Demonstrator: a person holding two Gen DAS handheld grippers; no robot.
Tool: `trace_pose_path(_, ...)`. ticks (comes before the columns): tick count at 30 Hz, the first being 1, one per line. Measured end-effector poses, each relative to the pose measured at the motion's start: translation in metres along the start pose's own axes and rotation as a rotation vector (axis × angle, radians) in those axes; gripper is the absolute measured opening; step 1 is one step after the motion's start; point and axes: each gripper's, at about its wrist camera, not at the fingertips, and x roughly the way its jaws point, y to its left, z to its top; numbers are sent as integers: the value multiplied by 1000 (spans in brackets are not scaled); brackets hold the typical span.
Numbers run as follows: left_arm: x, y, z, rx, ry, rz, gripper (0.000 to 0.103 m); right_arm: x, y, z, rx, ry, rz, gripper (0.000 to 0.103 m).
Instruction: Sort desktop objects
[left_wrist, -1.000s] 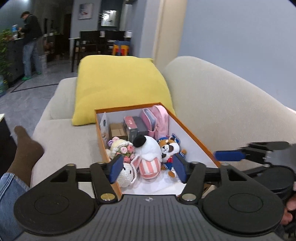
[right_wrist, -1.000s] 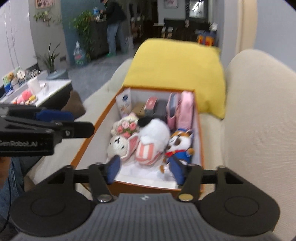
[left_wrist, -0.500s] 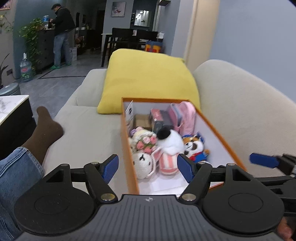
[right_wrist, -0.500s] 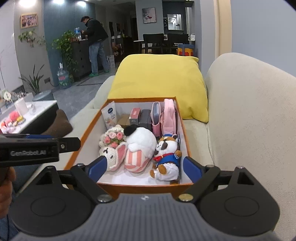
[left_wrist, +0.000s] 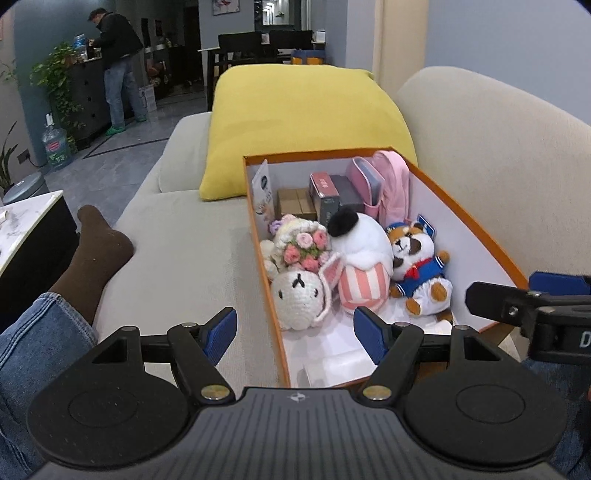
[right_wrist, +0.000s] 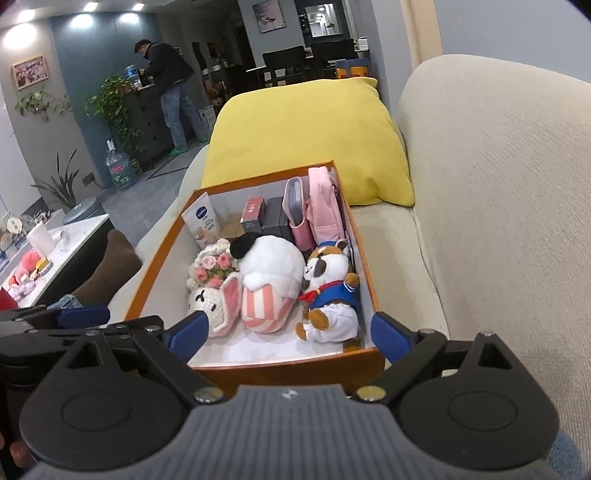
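beige sofa (left_wrist: 192, 236), orange box (left_wrist: 260, 254) lengthwise toward yellow pillow (left_wrist: 303, 122)

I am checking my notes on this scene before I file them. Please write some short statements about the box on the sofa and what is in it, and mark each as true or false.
1. The orange box sits on the beige sofa, in front of a yellow cushion. True.
2. The plush in the blue sailor suit lies outside the box. False: it lies inside, by the right-hand wall.
3. The white crochet bunny head lies at the near end of the box, next to the pink-striped plush. True.
4. The left tongs grip the bunny head. False: they are open and hold nothing.
5. The pink backpack stands at the far end. True.
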Motion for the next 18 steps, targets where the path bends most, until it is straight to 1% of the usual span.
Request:
trace_pose_path(5, 7, -5, -3, 16, 38, 7, 82, 6, 10, -2, -65, 13, -39, 95)
trace_pose_path(8, 12, -5, -5, 13, 67, -3, 82, 9, 15, -4, -106, 22, -63, 95)
trace_pose_path(11, 13, -3, -5, 1, 73, 1, 82, 12, 18, -5, -129, 31, -75, 95)
trace_pose_path(18, 11, -5, -4, 4, 77, 9, 82, 13, 19, -5, -136, 34, -81, 95)
